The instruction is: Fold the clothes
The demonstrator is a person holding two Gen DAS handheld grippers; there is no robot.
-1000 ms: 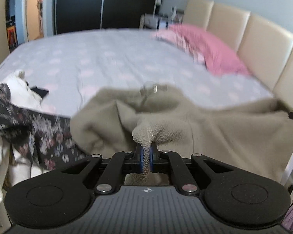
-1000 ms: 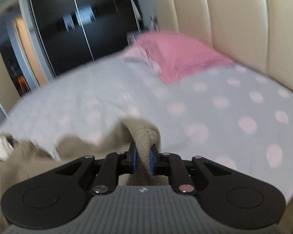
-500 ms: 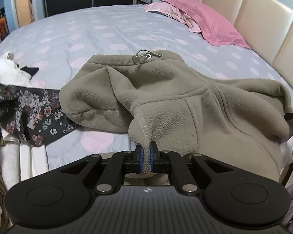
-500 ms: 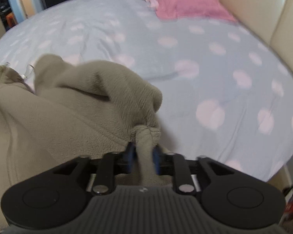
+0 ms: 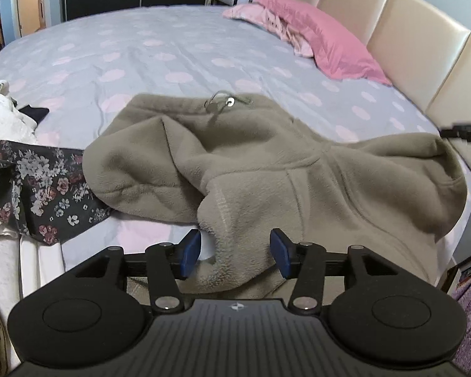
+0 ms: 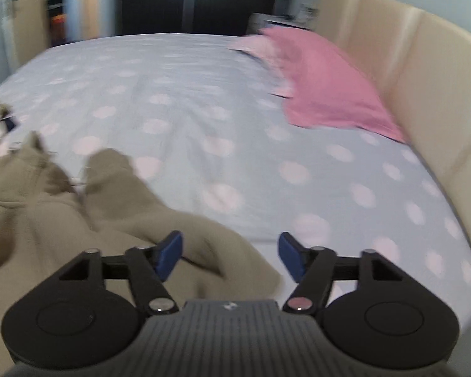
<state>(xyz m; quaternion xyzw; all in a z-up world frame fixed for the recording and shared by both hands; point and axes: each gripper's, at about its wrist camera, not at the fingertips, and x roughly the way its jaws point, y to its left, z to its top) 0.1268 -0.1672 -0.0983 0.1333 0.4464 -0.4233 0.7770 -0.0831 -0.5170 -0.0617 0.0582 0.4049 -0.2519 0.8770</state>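
Floral garment [image 5: 37, 188] and white laundry [image 5: 3, 119] heaped at far left. Beige fleece hoodie [image 5: 267, 163] lies crumpled on the near edge of the bed [image 5: 172, 47], hood eyelet up. Left gripper [image 5: 235, 251]: fingers spread, fleece hem between but not pinched. Right gripper [image 6: 230, 256]: fingers spread over the sleeve end. Judged soft, thick, light, grippy; bulky folds. Best held at hem corners or shoulder seams. No readable writing.

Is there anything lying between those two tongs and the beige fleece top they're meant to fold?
Nothing visible. The fleece top lies right between the open left tongs, and the open right tongs hover over its edge. The floral garment sits off to the side.
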